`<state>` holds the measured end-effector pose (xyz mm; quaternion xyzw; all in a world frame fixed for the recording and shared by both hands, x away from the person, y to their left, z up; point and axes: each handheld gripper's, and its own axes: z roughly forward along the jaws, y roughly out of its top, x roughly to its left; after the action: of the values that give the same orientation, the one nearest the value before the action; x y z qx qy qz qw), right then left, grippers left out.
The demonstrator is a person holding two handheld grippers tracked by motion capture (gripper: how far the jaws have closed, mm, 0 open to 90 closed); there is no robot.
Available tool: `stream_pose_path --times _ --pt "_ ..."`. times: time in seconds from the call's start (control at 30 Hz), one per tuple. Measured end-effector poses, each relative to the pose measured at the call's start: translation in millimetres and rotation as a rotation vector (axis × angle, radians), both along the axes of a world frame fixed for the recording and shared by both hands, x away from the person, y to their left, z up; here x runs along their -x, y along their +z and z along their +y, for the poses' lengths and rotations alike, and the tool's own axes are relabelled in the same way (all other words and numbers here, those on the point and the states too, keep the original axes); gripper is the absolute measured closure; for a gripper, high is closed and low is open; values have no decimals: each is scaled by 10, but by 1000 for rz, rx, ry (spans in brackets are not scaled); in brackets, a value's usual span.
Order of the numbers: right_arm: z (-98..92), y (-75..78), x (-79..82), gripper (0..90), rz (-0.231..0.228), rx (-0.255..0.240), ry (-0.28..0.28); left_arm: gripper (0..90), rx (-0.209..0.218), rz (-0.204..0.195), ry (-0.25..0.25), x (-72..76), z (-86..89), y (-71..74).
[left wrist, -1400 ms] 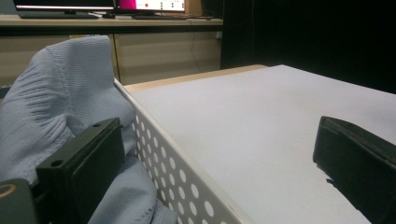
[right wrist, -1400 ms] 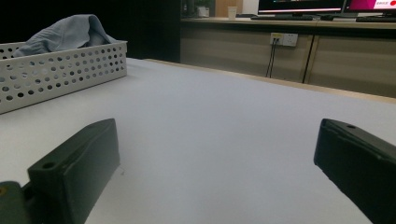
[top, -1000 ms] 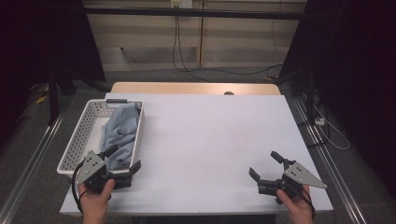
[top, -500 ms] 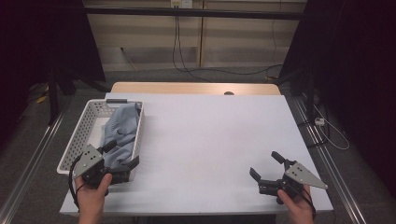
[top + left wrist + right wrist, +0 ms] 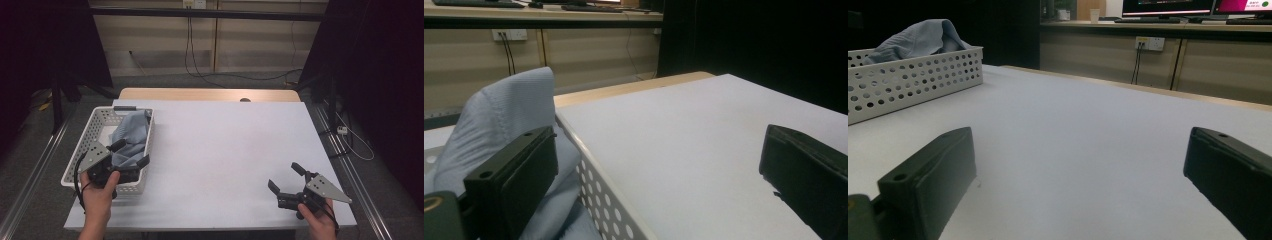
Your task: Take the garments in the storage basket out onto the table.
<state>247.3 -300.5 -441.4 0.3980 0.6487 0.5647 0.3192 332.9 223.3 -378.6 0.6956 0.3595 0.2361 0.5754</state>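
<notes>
Your left tool [image 5: 131,154] hung spread over the near end of the white basket [image 5: 146,145], straddling its wall beside the blue cloth [image 5: 129,140]. You needed both jaws inside before pinching. Your right tool [image 5: 286,177] rested spread on the worktop [image 5: 225,150].

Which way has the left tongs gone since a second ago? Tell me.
Yes. The left tongs have moved forward and slightly left, from the near end of the white basket to above it, open over the blue cloth.
</notes>
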Motion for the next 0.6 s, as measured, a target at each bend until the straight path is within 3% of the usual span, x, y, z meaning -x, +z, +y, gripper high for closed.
stream_pose_path --times 0.13,0.3,0.6 --pt "-5 3 3 0 0 -4 -5 25 0 13 8 -71 13 33" --pt "-7 -2 0 0 1 -6 -4 24 8 68 16 -140 35 67" --pt "-9 0 1 0 0 -6 -4 25 -6 34 20 -139 66 210"
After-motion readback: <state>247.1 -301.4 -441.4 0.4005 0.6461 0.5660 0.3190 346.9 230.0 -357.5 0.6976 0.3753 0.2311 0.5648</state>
